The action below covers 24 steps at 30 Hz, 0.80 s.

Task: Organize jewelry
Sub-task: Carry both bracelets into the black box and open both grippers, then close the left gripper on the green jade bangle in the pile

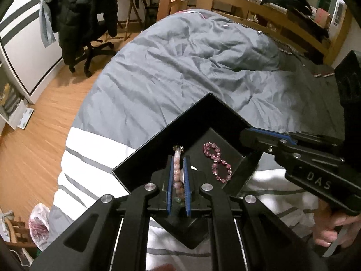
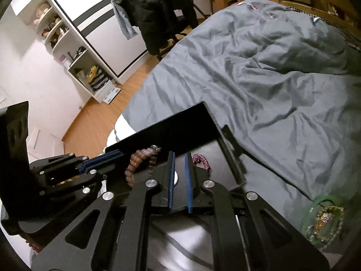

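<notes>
A black open box point(image 1: 180, 122) lies on the bed. My left gripper point(image 1: 178, 158) is shut on a pale pink bead bracelet point(image 1: 177, 174) and holds it over the box; it also shows in the right wrist view point(image 2: 135, 164). A dark pink bead bracelet point(image 1: 217, 162), twisted into a figure eight, lies on the box floor and shows in the right wrist view point(image 2: 202, 160). My right gripper point(image 2: 179, 155) is shut on the box's right wall point(image 2: 230, 158), seen from the left wrist view point(image 1: 248, 133). The left gripper appears at the left of the right wrist view point(image 2: 101, 160).
A green-rimmed dish point(image 2: 322, 221) with several pieces of jewelry sits on the bed at the right. The grey duvet point(image 1: 180, 67) is rumpled, with a white striped end point(image 1: 94, 149). A chair with a black jacket point(image 1: 81, 18) stands on the wooden floor point(image 1: 45, 135).
</notes>
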Each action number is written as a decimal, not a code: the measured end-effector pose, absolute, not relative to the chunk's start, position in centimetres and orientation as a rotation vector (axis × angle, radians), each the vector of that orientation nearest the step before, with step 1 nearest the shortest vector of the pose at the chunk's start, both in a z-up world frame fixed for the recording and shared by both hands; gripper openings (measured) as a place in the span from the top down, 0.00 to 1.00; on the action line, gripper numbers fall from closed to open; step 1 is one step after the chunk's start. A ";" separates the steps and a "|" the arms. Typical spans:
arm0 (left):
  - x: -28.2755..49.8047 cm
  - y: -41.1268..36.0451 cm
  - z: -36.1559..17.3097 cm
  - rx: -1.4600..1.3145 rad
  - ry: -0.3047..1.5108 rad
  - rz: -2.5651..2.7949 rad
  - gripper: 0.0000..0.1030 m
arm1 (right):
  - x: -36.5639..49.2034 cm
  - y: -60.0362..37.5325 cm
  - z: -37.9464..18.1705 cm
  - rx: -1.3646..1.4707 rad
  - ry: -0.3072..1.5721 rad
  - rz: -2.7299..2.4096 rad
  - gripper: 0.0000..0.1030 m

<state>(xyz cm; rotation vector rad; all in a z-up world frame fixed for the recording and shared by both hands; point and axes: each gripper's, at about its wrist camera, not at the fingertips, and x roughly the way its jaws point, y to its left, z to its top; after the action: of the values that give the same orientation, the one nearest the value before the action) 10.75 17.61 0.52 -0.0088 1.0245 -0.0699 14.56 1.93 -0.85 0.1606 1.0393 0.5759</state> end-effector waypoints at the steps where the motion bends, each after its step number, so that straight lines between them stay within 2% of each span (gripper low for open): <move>1: 10.6 17.5 0.7 -0.012 1.019 -0.071 0.92 | 14.4 1.5 -0.6 0.161 1.031 0.561 0.79; 2: 10.4 17.4 0.9 -0.016 1.013 -0.071 0.92 | 14.1 0.9 -0.1 0.155 1.021 0.546 0.67; 3: 10.3 17.3 1.1 -0.018 1.009 -0.071 0.91 | 13.7 0.3 0.4 0.153 1.007 0.535 0.60; 4: 10.1 17.0 1.3 -0.017 1.004 -0.071 0.89 | 13.5 -0.3 0.7 0.155 0.996 0.521 0.42; 5: 10.0 16.8 1.4 -0.014 1.000 -0.069 0.81 | 13.0 -1.3 1.2 0.147 0.977 0.492 0.34; 6: 9.8 16.4 1.6 -0.007 0.994 -0.062 0.65 | 12.6 -1.9 1.6 0.133 0.969 0.474 0.33; 8: 9.5 15.6 1.9 0.001 0.980 -0.058 0.45 | 11.6 -3.7 2.1 0.092 0.971 0.421 0.31; 11: 9.0 13.6 2.5 0.013 0.970 -0.100 0.45 | 10.5 -6.6 2.3 0.079 0.977 0.370 0.23; 24: 6.9 0.5 1.7 0.065 0.943 -0.346 0.44 | 4.0 -20.1 0.9 0.161 0.958 0.160 0.20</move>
<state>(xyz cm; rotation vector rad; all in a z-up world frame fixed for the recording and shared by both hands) 6.90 0.49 1.69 0.0655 0.9431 -0.3465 3.98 -20.07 0.94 0.1606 0.9584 0.1599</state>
